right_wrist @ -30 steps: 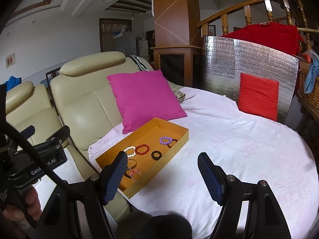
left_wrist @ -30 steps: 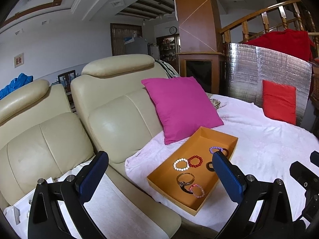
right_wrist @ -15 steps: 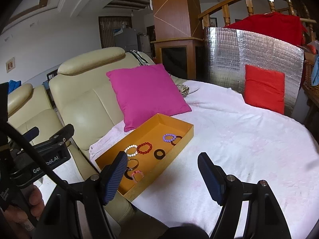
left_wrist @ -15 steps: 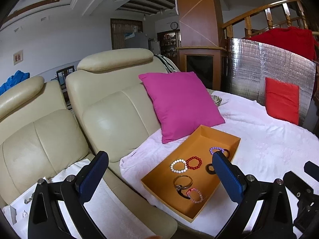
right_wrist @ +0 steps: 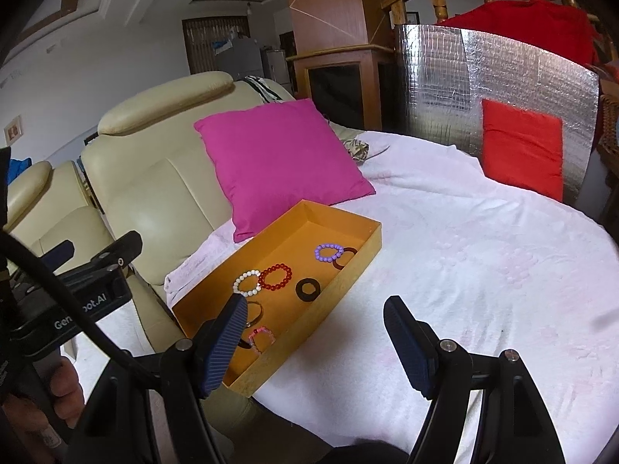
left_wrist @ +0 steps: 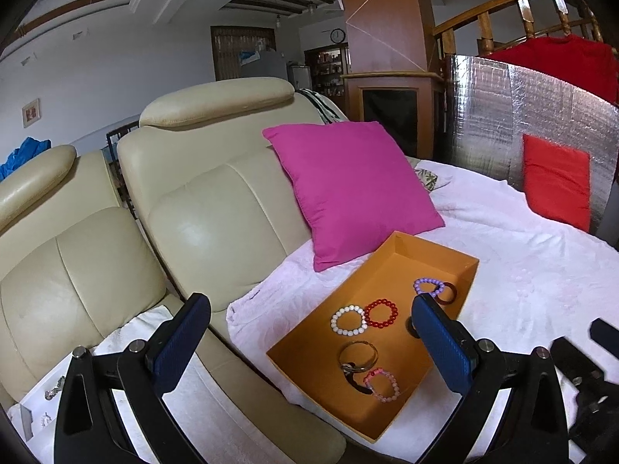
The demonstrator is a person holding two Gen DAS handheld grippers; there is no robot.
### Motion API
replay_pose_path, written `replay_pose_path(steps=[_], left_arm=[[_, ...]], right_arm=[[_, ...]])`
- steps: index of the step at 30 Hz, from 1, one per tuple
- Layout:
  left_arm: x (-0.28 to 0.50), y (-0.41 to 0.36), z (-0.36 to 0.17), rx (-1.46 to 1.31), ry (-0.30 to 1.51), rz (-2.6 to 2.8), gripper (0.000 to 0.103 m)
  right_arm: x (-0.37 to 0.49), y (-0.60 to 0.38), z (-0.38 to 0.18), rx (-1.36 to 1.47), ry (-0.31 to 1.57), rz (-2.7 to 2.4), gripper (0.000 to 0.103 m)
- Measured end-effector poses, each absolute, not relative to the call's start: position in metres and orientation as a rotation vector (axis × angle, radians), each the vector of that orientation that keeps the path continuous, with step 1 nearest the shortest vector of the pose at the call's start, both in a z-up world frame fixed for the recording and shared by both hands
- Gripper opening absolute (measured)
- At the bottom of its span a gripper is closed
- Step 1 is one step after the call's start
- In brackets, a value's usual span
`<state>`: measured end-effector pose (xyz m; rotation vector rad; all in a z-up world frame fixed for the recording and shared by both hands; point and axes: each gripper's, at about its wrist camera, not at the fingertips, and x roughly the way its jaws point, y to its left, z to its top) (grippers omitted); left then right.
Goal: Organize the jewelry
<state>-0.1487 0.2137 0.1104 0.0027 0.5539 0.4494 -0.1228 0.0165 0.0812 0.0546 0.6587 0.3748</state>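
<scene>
Far left: cream leather sofa (left_wrist: 201,208), two seats, a white cloth over the near seat. Left gripper (left_wrist: 309,342) hovers above the sofa's edge, fingers (left_wrist: 182,342) spread wide, nothing between them; it touches nothing.

Centre: magenta cushion (left_wrist: 352,189) leaning on the sofa back. Just near of it, an orange tray (left_wrist: 390,266) lies on the round tabletop (right_wrist: 483,270), which is covered in a white cloth, at its left edge. In the tray, far end: purple bead bracelet (right_wrist: 329,252) touching a dark bangle (right_wrist: 344,258). Middle: white bead bracelet (left_wrist: 348,320) beside a red bead bracelet (left_wrist: 381,312), and a black ring (right_wrist: 308,290) to their right. Near end: metal bangle (left_wrist: 358,353) and a pink bead bracelet (left_wrist: 381,384); something dark lies between these two, possibly another band, hard to tell.

Right: right gripper (right_wrist: 313,342) above the tabletop, fingers wide apart and empty, the left finger over the tray's near end in view. Far right: red cushion (right_wrist: 522,147) against a silver foil panel (right_wrist: 445,85).
</scene>
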Motion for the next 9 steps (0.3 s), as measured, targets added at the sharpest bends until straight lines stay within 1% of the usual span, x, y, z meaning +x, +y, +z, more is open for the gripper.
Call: replay_pose_path(steps=[5,9], left_arm=[[-0.126,0.181,0.1,0.036,0.568,0.401,0.103],[-0.09,0.12,0.08,0.06,0.616,0.211,0.103]], right_arm=[[-0.113,-0.03,0.078,0.107,0.638,0.313,0.076],[-0.1,-0.125,0.058,0.201,0.65,0.119,0.076]])
